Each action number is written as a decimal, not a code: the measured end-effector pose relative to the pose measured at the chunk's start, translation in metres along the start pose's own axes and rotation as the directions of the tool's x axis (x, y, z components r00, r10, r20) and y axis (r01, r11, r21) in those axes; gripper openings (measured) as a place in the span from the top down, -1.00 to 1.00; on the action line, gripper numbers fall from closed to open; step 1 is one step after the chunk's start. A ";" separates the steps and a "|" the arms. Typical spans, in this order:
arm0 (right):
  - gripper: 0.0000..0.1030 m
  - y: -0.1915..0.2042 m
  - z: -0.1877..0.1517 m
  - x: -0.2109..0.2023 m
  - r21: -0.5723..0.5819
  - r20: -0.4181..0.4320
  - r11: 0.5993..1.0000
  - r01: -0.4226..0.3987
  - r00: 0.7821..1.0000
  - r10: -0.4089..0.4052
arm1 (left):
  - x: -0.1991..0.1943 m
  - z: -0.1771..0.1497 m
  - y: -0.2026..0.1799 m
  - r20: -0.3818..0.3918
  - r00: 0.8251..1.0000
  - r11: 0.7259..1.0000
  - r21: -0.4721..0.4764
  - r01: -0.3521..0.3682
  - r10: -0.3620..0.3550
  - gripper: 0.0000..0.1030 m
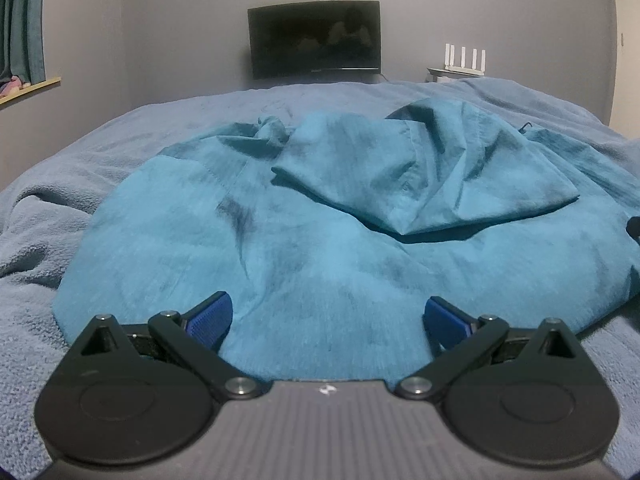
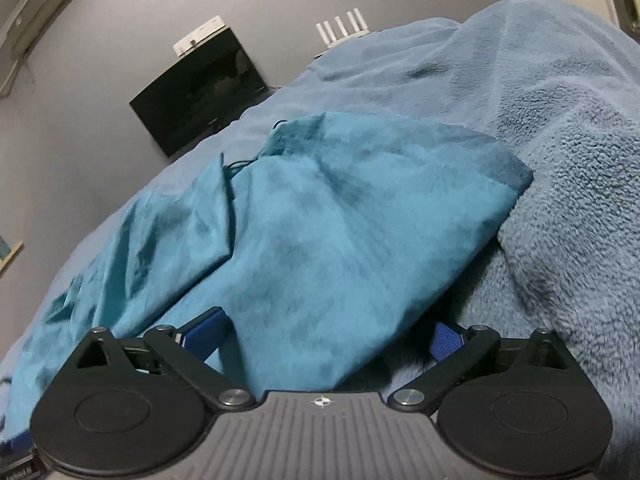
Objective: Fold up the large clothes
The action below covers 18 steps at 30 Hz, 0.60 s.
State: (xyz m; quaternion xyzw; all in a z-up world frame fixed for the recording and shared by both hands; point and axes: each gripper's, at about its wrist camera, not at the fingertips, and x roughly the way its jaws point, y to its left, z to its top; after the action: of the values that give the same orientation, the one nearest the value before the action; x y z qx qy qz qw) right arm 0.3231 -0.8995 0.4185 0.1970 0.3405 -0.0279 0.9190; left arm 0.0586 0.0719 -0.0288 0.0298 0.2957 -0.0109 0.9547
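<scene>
Although one flap is already laid over the middle, the large teal mottled cloth garment is only partly folded: it lies rumpled on the blue fleece blanket covering the bed, with a bunched knot of fabric at its far edge and loose creases throughout. From the right wrist view its right side ends in a hemmed edge resting against a raised ridge of blanket. Judged from this, the side folds, smoothing and final halving are left.

Left gripper: jaws spread wide, blue pads apart over the near hem, nothing clamped. Right gripper: jaws also wide apart, garment edge between them but pads not pressing it.

No containers in view. Background: black monitor and white router against the grey wall.
</scene>
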 end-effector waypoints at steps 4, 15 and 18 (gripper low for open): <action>-0.97 -0.002 0.007 0.008 0.017 0.012 1.000 0.008 1.000 -0.008 | 0.002 0.000 0.000 0.000 1.000 1.000 0.005 -0.003 0.003 -1.00; -0.44 -0.033 0.044 0.030 0.197 0.122 0.980 -0.037 0.992 0.013 | 0.008 -0.001 -0.003 -0.003 1.000 1.000 0.018 -0.015 0.015 -1.00; 0.08 -0.057 0.052 0.030 0.339 0.170 0.932 -0.127 0.983 0.072 | -0.001 0.006 -0.008 0.042 0.998 0.999 0.015 -0.044 0.043 -1.00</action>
State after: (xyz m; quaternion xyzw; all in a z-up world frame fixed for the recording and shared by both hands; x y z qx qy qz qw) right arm 0.3672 -0.9698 0.4158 0.3707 0.2474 -0.0564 0.8934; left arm 0.0612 0.0635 -0.0233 0.0436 0.2748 0.0068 0.9605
